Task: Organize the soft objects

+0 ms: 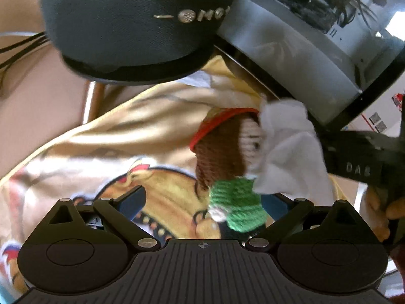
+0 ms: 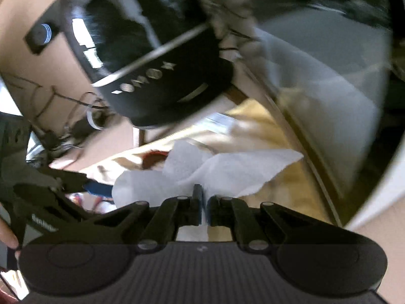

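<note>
**Doll and tissue on the yellow cloth**

Green and brown, the knitted doll [image 1: 227,167] lies between the wide-apart fingers of the left gripper [image 1: 202,200], on a yellow cartoon cloth [image 1: 101,136]. Right gripper [image 2: 202,202] pinches a white tissue [image 2: 222,167] tight. Behind sits a black speaker [image 1: 131,25], blurry, maybe on a desk.

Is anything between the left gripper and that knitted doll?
Nothing visible. The left gripper is open, with the knitted doll lying right at its fingers. The white tissue, pinched by the right gripper, sits against the doll's far side.
</note>
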Motion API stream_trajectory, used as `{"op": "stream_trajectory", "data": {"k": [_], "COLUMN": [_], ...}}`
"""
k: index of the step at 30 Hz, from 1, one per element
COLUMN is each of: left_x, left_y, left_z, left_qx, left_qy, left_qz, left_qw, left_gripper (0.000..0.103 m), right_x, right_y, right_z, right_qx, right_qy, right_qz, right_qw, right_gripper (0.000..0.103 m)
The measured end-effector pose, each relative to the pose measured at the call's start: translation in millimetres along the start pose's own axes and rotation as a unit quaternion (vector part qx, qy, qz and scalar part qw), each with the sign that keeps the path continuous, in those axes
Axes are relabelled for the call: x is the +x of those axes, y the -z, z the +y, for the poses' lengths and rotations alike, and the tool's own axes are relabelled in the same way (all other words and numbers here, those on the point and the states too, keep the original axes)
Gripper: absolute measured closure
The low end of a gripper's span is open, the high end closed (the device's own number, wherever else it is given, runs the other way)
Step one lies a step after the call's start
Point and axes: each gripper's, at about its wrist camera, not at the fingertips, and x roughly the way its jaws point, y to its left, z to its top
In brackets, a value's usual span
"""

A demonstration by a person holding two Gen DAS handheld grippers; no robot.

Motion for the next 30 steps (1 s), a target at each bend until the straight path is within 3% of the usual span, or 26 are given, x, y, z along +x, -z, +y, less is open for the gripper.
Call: {"op": "stream_trajectory", "data": {"k": [6, 10, 11, 12, 16, 19, 21, 23, 26, 30], "left_x": [30.5, 33.7, 32.3, 31.1, 19.0, -10.8, -36.3, -52.8, -50.9, -41.4], "left_y": [-28.4, -34.9, -34.3, -33.5, -30.7, -26.9, -15.3, 9.6, 44.7, 70.3], "left_z": [-14.7, -19.9, -22.1, -24.5, -26.0, -31.8, -38.5, -41.4, -37.9, -30.5], "left_qx": [0.025, 0.051, 0.061, 0.072, 0.079, 0.089, 0.114, 0.139, 0.143, 0.107], "left_qy": [-0.007, -0.007, -0.012, -0.021, -0.011, -0.011, -0.017, -0.020, -0.017, -0.019], "left_qz": [0.015, -0.018, -0.028, -0.033, -0.054, -0.125, -0.189, -0.221, -0.192, -0.169], "left_qw": [0.9996, 0.9985, 0.9977, 0.9967, 0.9954, 0.9881, 0.9752, 0.9652, 0.9709, 0.9797], "left_gripper": [0.001, 0.003, 0.022, 0.031, 0.031, 0.032, 0.032, 0.032, 0.034, 0.037], "right_x": [-28.2, -48.7, -52.6, -55.9, -63.3, -66.3, -68.2, -69.7, -68.5, -58.1], "right_y": [19.5, 24.1, 24.9, 25.4, 23.0, 14.5, 7.1, 0.3, -5.3, -10.8], "right_z": [-12.5, -21.6, -21.7, -21.8, -20.7, -16.2, -11.3, -4.1, 7.5, 27.5], "right_qx": [0.026, 0.049, 0.051, 0.052, 0.051, 0.040, 0.032, 0.020, 0.004, -0.020], "right_qy": [0.020, 0.022, 0.024, 0.026, 0.027, 0.025, 0.019, 0.007, -0.017, -0.039], "right_qz": [-0.025, -0.035, -0.037, -0.039, -0.047, -0.059, -0.070, -0.079, -0.080, -0.067], "right_qw": [0.999, 0.998, 0.998, 0.998, 0.997, 0.997, 0.997, 0.997, 0.997, 0.997], "right_gripper": [0.099, 0.098, 0.098, 0.098, 0.098, 0.098, 0.098, 0.098, 0.098, 0.098]}}
